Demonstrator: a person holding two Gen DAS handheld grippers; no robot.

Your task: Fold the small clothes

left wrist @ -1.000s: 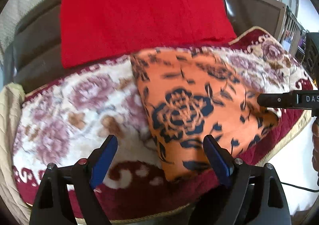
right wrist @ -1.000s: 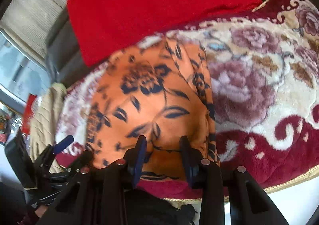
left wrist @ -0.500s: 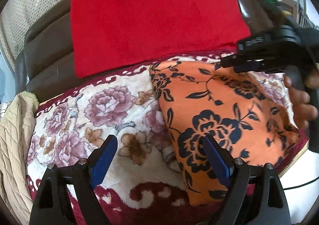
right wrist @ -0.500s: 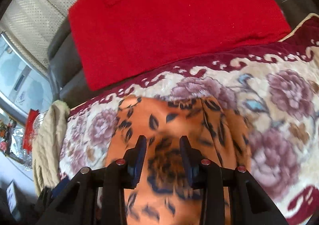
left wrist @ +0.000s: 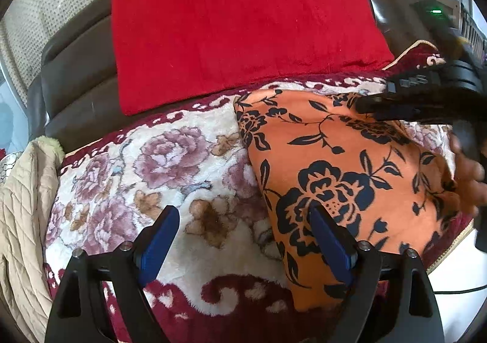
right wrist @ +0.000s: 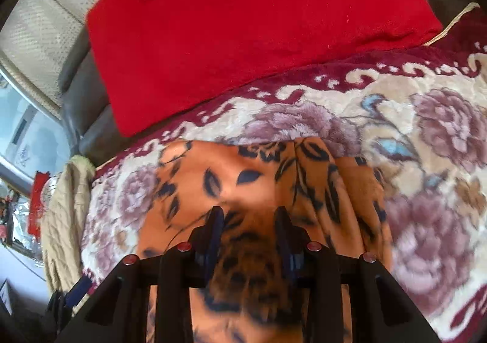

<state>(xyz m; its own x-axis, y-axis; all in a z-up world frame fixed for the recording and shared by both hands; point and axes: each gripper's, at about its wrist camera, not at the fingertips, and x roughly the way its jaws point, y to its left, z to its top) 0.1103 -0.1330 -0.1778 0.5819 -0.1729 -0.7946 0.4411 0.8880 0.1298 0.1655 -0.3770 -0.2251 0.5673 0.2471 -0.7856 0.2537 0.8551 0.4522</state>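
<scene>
Currently the right gripper (right wrist: 248,221) has its jaws partly closed with a bunch of the orange floral garment (right wrist: 243,178) gathered between the blue pads; the cloth fills the gap and the pads appear to press on it, though blur there limits certainty. From the left wrist view, the same gripper (left wrist: 368,105) reaches in from the right edge over the garment's far corner, with the person's hand (left wrist: 470,178) wrapped on its handle.

Left gripper (left wrist: 243,239): jaws wide apart, nothing between them. Its right pad sits over the garment's near-left edge; its left pad is over bare blanket.

Garment (left wrist: 350,184): orange fabric, black flower-and-leaf print, folded into a rough rectangle with a creased left edge and vertical folds along its right side. It lies on the right half of the floral plush blanket (left wrist: 158,172), cream with mauve roses and a maroon scroll border.

Behind: a red cloth (left wrist: 237,32) draped over a dark leather sofa back (left wrist: 76,87). A beige quilted cloth (left wrist: 21,215) hangs at the left.
</scene>
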